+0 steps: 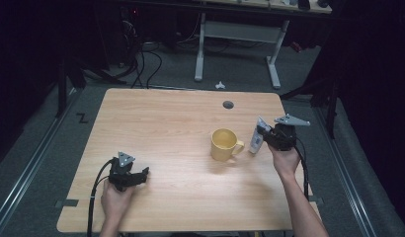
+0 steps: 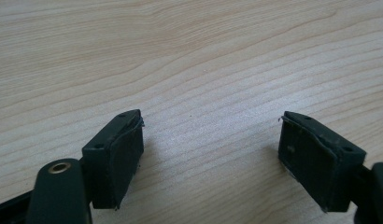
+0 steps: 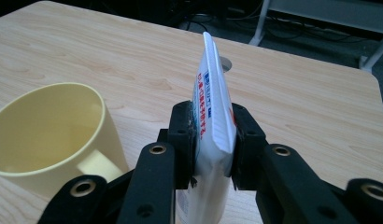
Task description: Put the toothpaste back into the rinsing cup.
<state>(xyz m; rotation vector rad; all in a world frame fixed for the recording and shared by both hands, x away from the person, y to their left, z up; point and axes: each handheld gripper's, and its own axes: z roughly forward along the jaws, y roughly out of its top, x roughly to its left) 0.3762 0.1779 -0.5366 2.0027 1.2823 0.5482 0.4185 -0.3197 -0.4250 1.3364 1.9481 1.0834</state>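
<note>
This looks like a lab or workshop room set up for recording. A bare wooden desk (image 1: 141,118) with a cable hole (image 1: 228,104) stands on grey carpet (image 1: 42,148), dark all around. Behind it, loose cables (image 1: 141,64) trail over the floor beside the white metal legs of another bench (image 1: 240,34).

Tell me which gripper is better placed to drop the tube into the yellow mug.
Right. The right gripper is already shut on the white tube, just beside the yellow mug. The left gripper sits open over bare table, far from both.
</note>
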